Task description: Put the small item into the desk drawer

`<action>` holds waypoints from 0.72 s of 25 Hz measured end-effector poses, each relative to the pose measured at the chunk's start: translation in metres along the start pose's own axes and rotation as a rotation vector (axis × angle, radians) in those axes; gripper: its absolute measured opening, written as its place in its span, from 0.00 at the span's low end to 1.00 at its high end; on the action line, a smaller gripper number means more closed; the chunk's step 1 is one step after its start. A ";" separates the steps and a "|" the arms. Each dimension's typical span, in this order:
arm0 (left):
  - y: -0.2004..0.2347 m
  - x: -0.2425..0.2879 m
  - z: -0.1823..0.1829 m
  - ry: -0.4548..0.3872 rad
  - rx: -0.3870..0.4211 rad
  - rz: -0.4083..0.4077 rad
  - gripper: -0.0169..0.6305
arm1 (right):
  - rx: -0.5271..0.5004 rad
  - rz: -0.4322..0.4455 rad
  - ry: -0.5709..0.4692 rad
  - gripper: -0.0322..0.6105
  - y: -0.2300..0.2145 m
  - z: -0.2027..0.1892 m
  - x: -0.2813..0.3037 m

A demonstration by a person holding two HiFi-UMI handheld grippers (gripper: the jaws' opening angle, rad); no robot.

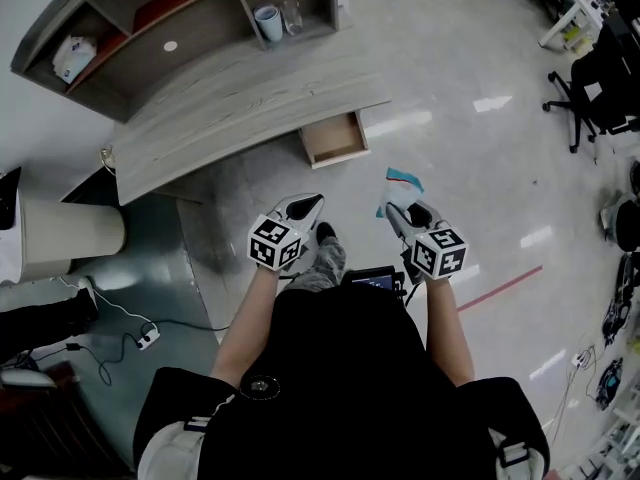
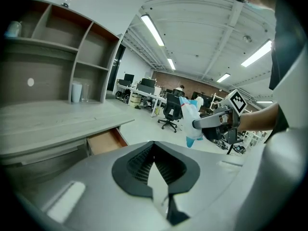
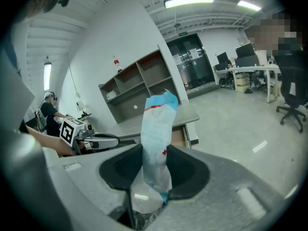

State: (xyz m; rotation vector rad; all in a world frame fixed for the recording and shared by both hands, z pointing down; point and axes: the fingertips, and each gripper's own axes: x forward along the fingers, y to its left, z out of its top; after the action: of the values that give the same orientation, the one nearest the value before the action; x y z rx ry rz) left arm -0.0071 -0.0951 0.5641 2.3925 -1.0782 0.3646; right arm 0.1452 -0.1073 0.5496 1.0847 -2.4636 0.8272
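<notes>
1. The drawer [image 1: 335, 140] stands open under the worktop [image 1: 230, 98], well ahead of both hands. Released early or off-line, the limp packet [image 3: 156, 129] would probably drop on the floor [image 1: 470, 168] or catch the drawer's front.
2. The packet is pinched only near its lower end and its top stands free, so it may slip or flop.
3. Left tongs [image 2: 154, 146]: together, empty, touching nothing.
4. Right tongs [image 1: 402, 211]: clamped on the packet, in the air above the floor, short of the drawer.
</notes>
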 end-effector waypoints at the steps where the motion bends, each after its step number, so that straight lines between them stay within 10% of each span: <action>1: 0.007 0.004 0.005 -0.003 0.000 -0.001 0.03 | -0.002 0.000 0.002 0.28 -0.003 0.006 0.007; 18: 0.102 0.035 0.064 -0.065 -0.047 -0.013 0.03 | -0.077 -0.002 0.047 0.28 -0.007 0.085 0.099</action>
State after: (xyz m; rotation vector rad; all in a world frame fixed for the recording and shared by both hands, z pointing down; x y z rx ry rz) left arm -0.0592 -0.2089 0.5580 2.3837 -1.0865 0.2564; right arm 0.0808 -0.2194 0.5356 1.0287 -2.4338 0.7430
